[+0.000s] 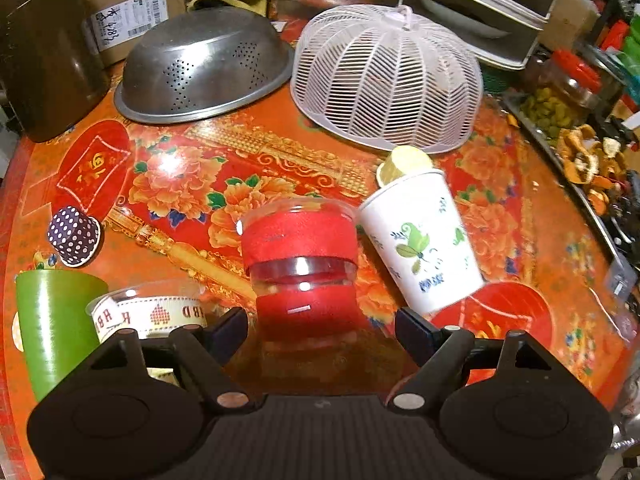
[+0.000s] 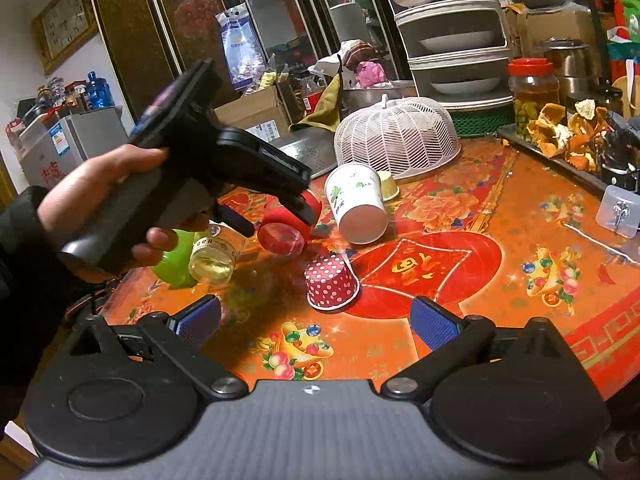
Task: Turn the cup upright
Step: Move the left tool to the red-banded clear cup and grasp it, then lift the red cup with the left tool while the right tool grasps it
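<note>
A clear cup with a red band [image 1: 298, 248] lies on its side on the red floral table, also in the right wrist view [image 2: 282, 236]. My left gripper [image 1: 320, 330] is open, its jaws on either side of this cup's near end, not touching. Seen from the right, the left gripper [image 2: 276, 216] hangs over that cup. A white paper cup with green leaves [image 1: 420, 240] lies tipped beside it, also in the right wrist view [image 2: 358, 204]. My right gripper [image 2: 316, 322] is open and empty, just behind an upside-down red polka-dot cup [image 2: 330, 282].
A green cup [image 1: 52, 320] and a clear ribbon-banded cup [image 1: 148, 314] lie at left. A purple dotted cup [image 1: 74, 236], small yellow cup [image 1: 404, 162], steel colander [image 1: 204, 68] and white mesh food cover [image 1: 384, 76] stand farther back. A tray of peels [image 2: 560, 140] lines the right edge.
</note>
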### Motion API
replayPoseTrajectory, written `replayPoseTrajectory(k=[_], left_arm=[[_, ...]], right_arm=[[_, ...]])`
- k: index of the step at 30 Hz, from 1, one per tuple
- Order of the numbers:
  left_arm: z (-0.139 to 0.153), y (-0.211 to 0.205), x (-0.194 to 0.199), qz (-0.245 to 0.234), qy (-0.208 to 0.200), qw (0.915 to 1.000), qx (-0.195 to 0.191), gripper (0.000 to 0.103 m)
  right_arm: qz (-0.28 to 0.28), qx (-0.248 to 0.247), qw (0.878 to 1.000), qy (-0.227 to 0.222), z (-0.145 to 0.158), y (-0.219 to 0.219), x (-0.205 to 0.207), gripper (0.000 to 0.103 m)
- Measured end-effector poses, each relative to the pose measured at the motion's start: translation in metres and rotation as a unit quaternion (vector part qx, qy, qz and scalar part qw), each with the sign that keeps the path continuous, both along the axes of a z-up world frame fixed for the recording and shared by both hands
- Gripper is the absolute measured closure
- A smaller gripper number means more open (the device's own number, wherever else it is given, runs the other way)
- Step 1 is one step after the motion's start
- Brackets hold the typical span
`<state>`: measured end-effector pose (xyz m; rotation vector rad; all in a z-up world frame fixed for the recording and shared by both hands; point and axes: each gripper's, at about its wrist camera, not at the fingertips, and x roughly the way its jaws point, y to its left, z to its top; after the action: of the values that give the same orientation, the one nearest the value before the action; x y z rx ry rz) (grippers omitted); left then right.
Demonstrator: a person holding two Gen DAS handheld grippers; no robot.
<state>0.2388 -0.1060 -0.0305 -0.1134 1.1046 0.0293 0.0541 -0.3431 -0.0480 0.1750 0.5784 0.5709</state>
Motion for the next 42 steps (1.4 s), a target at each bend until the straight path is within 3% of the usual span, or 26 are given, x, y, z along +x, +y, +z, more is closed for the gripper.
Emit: replayPoseTrajectory(k=[2,7,17,20,24,29,35,42], left_arm=[[-0.002,0.0,0.004,0.01,-0.001,0.9999,0.004,0.019],[-0.011,-0.007,0.012,0.008,0.01,0.9998,0.016,0.04],[0.002,-0.005,-0.013,-0.012,-0.01,0.9994,0.03,0.044],[0.024,0.003,-0.045,-0.035,-0.037,0.9984,0.022,0.044],[0.055,0.024,-0.119,-0.065,-0.075,0.9944,0.036,0.044],[0.061,0.059,-0.206,-0.069,-0.087,0.9932,0.035,0.044],[0.021,0.085,-0.259,-0.06,-0.047,0.9963,-0.04,0.044],[-0.022,0.08,-0.262,-0.054,-0.032,0.9914,-0.115,0.044]], right_arm=[[0.003,0.004,1.0,0.001,-0.001,-0.003,0.002,0.001],[0.007,0.016,1.0,0.006,-0.005,-0.01,0.006,0.001],[0.003,0.022,1.0,0.012,-0.008,-0.012,0.007,0.001],[0.004,0.02,1.0,0.009,-0.007,-0.009,0.004,0.001],[0.006,0.024,1.0,0.01,-0.006,-0.004,-0.003,0.001],[0.017,0.043,0.999,0.025,-0.01,0.006,-0.014,0.001],[0.018,0.013,0.999,0.04,-0.011,0.035,-0.022,0.001],[0.002,-0.017,0.999,0.051,-0.011,0.058,-0.025,0.001]])
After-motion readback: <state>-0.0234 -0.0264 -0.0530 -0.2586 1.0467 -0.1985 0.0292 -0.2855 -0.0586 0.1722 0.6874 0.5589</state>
